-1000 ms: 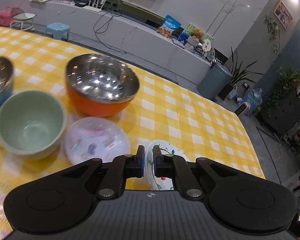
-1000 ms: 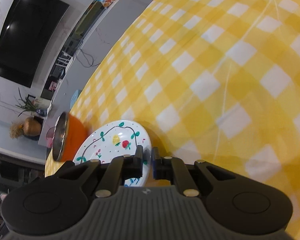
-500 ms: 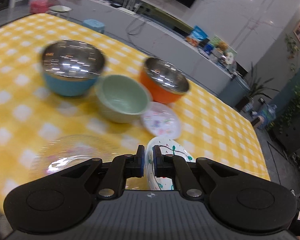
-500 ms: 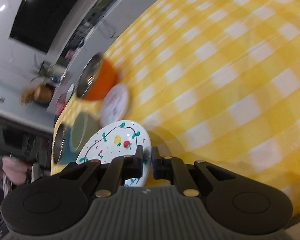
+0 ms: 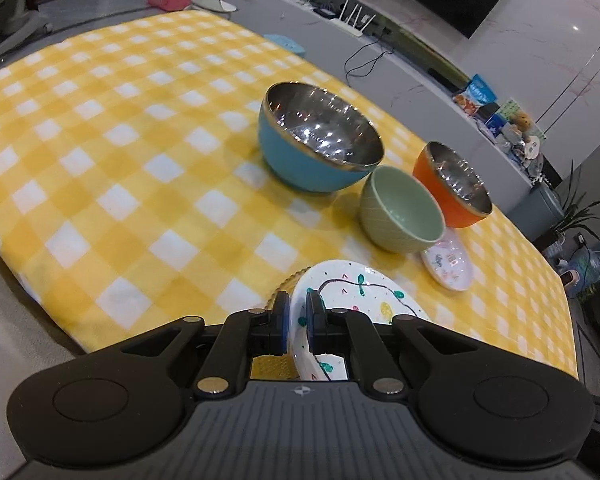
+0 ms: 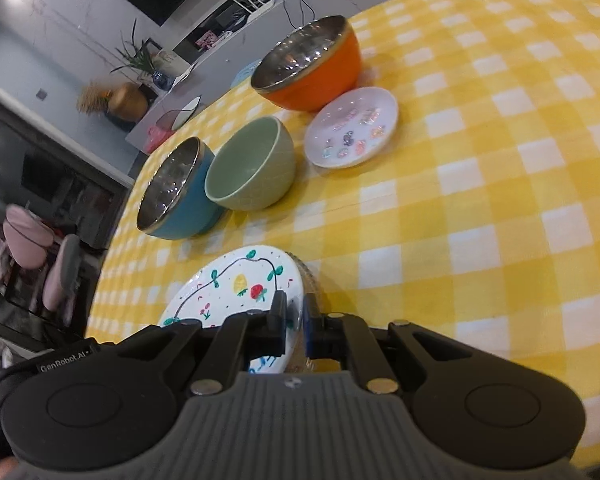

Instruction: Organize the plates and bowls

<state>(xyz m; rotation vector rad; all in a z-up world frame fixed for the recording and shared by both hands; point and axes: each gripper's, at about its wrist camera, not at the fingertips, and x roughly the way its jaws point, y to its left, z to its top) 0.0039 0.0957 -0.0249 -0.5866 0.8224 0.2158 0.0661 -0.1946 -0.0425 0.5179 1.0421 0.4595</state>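
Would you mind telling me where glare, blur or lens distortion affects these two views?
Left wrist view: ceiling lights glint inside the steel-lined blue bowl and orange bowl; the fisheye bows the checked tablecloth. Right wrist view: the room at far left is smeared, a bright light flares at top left, and the small patterned saucer and painted plate stay sharp.
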